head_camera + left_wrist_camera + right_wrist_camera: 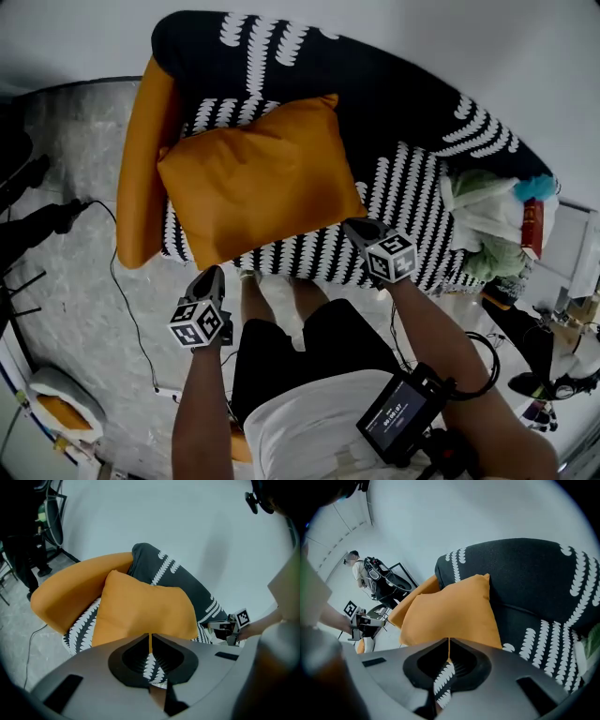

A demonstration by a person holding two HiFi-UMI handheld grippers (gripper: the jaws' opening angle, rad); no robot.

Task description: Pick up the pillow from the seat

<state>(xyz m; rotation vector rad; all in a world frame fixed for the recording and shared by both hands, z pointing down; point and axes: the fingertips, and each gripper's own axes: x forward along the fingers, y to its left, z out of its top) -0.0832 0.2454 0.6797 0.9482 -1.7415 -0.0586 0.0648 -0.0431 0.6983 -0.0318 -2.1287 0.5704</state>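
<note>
An orange pillow (258,178) lies flat on the seat of a black sofa with white leaf-like print (422,187). My left gripper (214,274) hangs just off the seat's front edge, near the pillow's front left corner, jaws shut and empty. Over the seat by the pillow's front right corner, my right gripper (354,227) is also shut with nothing in it. In the left gripper view the pillow (145,611) fills the space beyond the closed left gripper (150,635). The right gripper view shows the pillow (450,613) just past the closed right gripper (449,641). Neither gripper touches it.
An orange armrest bolster (145,169) runs along the sofa's left side. Clothes and a red book (492,220) are piled at the right end. A black cable (127,309) trails over the grey floor; dark stands (28,225) are at the left. A person (358,569) stands far off.
</note>
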